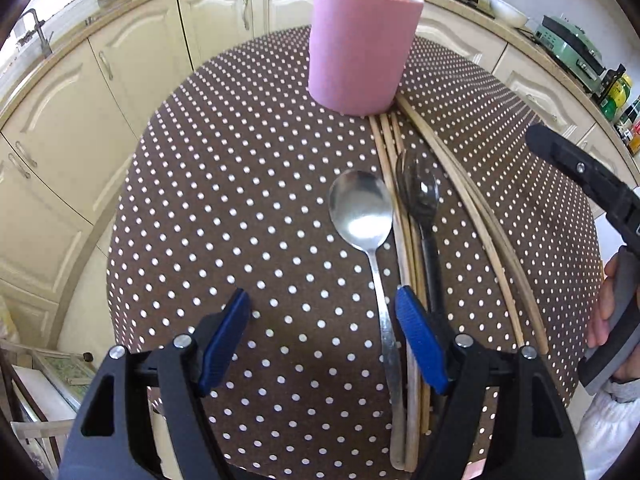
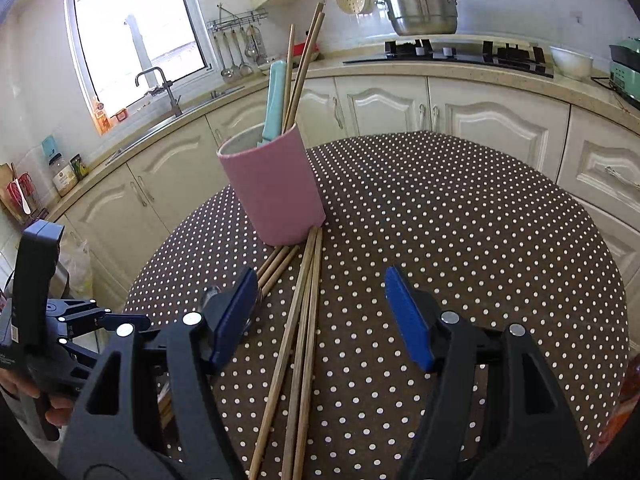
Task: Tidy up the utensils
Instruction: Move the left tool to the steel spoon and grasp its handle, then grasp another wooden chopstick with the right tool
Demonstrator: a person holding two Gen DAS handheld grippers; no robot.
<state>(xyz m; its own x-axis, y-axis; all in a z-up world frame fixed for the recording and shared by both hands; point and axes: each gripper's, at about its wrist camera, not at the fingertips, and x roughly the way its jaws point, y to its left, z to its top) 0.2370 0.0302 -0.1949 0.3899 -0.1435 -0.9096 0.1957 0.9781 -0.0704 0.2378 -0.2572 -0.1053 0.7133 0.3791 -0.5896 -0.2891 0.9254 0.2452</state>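
A pink cup (image 1: 356,48) stands at the far side of the brown dotted table (image 1: 240,200); it holds a light blue handle (image 2: 274,100) and a few chopsticks (image 2: 304,60). In front of it lie a silver spoon (image 1: 362,208), a black spoon (image 1: 422,196) and several wooden chopsticks (image 1: 404,240). My left gripper (image 1: 322,296) is open above the silver spoon's handle, which runs close to its right pad. My right gripper (image 2: 322,280) is open too, with a bundle of chopsticks (image 2: 308,320) lying on the cloth between its fingers, untouched.
Cream kitchen cabinets (image 2: 380,108) ring the table. A sink and tap (image 2: 160,80) are at the left, a hob with a steel pot (image 2: 420,4) at the back, a green appliance (image 1: 568,44) on the right counter. A hand (image 1: 604,312) grips the right handle.
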